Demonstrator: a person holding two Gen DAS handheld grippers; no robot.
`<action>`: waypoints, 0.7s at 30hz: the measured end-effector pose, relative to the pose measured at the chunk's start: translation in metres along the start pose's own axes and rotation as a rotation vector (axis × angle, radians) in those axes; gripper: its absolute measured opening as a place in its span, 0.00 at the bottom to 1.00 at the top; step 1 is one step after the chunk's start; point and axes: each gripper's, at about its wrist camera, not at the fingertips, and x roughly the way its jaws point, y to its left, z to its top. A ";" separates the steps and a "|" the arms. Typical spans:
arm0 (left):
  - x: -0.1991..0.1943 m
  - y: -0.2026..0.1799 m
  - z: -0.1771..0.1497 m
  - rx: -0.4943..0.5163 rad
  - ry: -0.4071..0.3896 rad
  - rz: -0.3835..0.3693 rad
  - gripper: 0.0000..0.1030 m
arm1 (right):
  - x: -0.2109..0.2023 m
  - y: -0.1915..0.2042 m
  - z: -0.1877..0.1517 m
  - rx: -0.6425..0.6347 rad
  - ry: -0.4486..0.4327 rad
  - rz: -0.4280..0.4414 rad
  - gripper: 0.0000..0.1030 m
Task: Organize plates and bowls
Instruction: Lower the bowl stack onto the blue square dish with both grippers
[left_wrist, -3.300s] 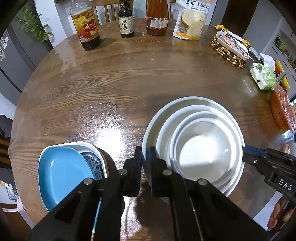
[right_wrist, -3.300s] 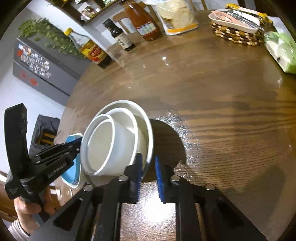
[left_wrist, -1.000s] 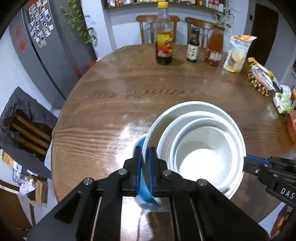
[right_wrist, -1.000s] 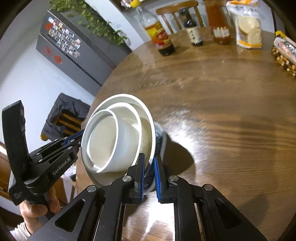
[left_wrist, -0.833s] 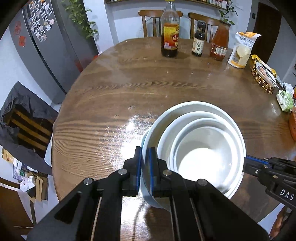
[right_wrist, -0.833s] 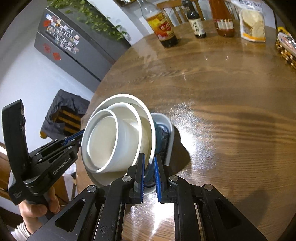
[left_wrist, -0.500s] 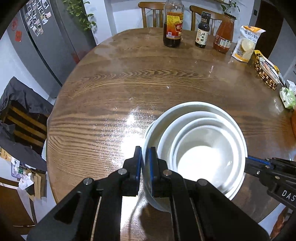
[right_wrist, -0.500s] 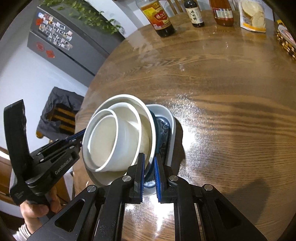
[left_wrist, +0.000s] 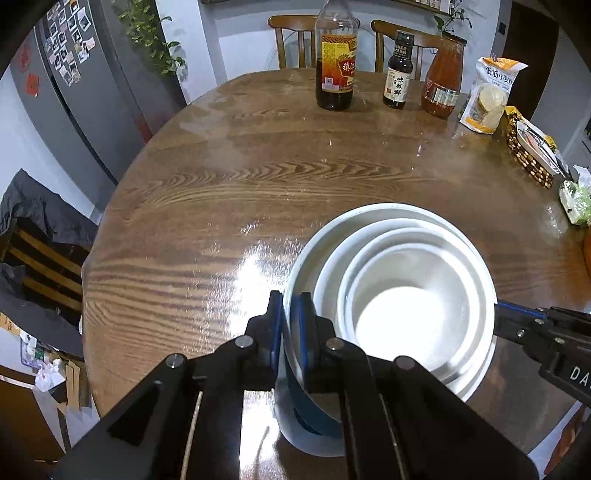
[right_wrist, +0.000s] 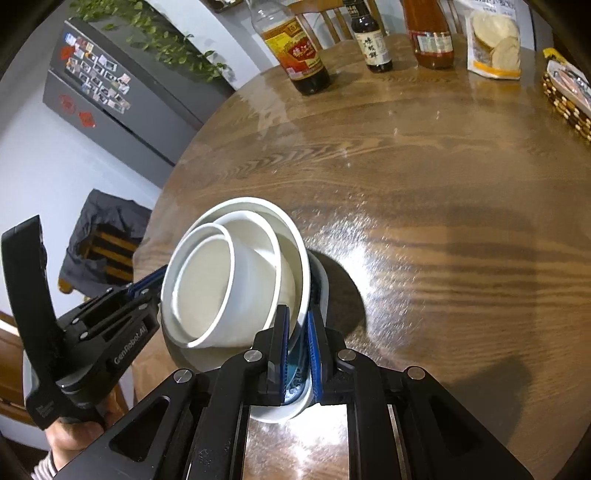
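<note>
Left gripper (left_wrist: 291, 325) fingers are clenching the near rim of the white nested stack (left_wrist: 399, 291); right gripper (right_wrist: 296, 345) fingers are gripping the opposite rim. The stack is facing mouth-up, slightly tilted, resting over the blue plate (right_wrist: 298, 373) and patterned dish (right_wrist: 320, 291) on the counter (left_wrist: 258, 177). Both lower pieces are mostly hidden. Seconds earlier they were lying uncovered beside the stack.

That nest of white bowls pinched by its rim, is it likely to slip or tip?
Probably slippery: the white bowls look glazed and shiny, and the left gripper and right gripper each pinch only the thin outer rim. Likely heavy, with several nested together. The inner ones sit loose, so tilting, as the right wrist view shows, might shift them.
</note>
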 end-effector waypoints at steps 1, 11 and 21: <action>0.001 -0.001 0.002 0.002 -0.003 0.000 0.04 | 0.000 -0.001 0.002 -0.001 -0.004 -0.007 0.14; 0.012 -0.013 0.020 0.017 -0.020 -0.014 0.04 | 0.001 -0.008 0.022 0.004 -0.036 -0.053 0.14; 0.020 -0.020 0.033 0.029 -0.036 -0.022 0.04 | 0.002 -0.012 0.035 -0.001 -0.053 -0.093 0.14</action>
